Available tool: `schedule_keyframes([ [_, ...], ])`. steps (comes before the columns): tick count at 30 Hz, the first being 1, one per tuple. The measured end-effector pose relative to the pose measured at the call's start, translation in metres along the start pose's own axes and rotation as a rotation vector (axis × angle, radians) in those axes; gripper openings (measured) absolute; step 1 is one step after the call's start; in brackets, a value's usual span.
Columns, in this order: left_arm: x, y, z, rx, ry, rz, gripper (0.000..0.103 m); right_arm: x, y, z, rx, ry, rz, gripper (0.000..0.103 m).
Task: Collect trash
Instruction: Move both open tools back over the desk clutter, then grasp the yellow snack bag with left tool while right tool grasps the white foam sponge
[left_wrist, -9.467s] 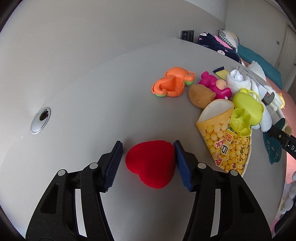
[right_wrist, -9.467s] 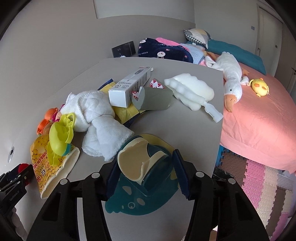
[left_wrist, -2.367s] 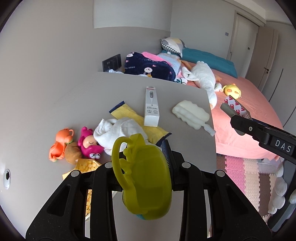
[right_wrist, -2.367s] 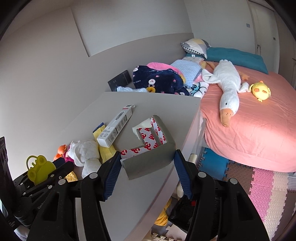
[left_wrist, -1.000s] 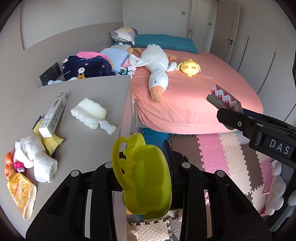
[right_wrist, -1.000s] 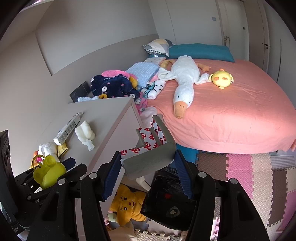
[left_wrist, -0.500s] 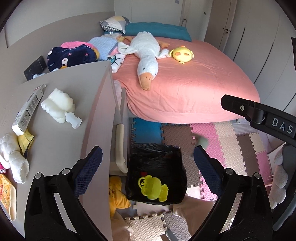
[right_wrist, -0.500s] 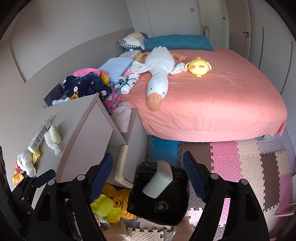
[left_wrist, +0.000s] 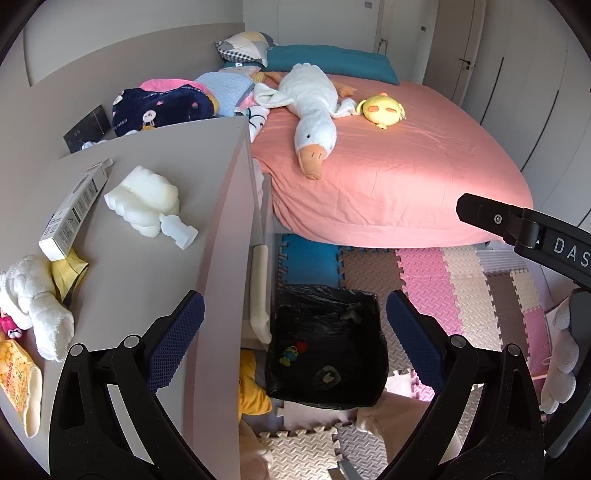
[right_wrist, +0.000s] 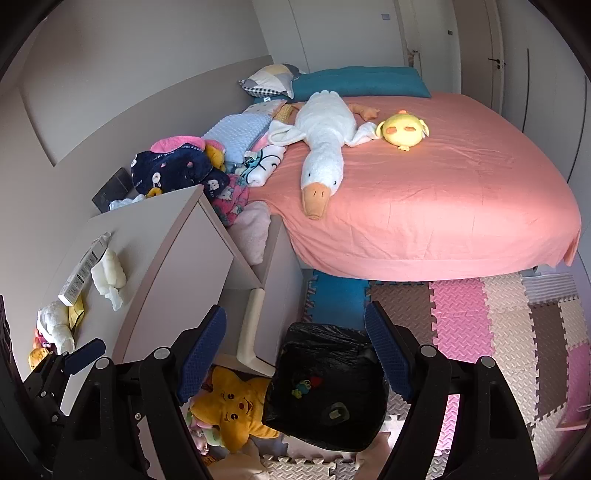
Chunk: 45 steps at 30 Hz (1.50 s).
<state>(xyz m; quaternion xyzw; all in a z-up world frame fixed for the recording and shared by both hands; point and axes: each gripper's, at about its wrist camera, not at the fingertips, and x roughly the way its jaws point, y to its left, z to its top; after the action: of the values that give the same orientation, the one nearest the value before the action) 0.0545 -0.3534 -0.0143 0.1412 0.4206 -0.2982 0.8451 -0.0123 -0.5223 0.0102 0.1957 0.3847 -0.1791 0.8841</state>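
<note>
Both tongs hanging over bin, jaws apart & empty.
Black-bagged bin (left_wrist: 364, 373) sitting on floor mats; left gripper (left_wrist: 295, 345) w/ jaws wide, right gripper (right_wrist: 295, 354) likewise; small bright scraps lying inside.

A white goose plush (left_wrist: 310, 107) lies across the pink bed (left_wrist: 406, 173) at upper centre, a yellow chick plush (left_wrist: 382, 109) just right of it. Coloured foam mats (left_wrist: 461, 280) cover the floor at lower right.

"DAS" in white on black right gripper (left_wrist: 532, 229) body.
</note>
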Motion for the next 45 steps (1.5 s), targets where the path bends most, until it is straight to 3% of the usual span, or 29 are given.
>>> schedule_keyframes([
  [20, -0.043, 0.08, -0.018, -0.12, -0.066, 0.095, 0.096, 0.006, 0.083, -0.01, -0.131, 0.002, 0.097, 0.078],
  [45, -0.106, 0.206, -0.072, -0.272, -0.115, 0.272, 0.096, 0.03, 0.184, -0.025, -0.266, 0.051, 0.174, 0.078],
])
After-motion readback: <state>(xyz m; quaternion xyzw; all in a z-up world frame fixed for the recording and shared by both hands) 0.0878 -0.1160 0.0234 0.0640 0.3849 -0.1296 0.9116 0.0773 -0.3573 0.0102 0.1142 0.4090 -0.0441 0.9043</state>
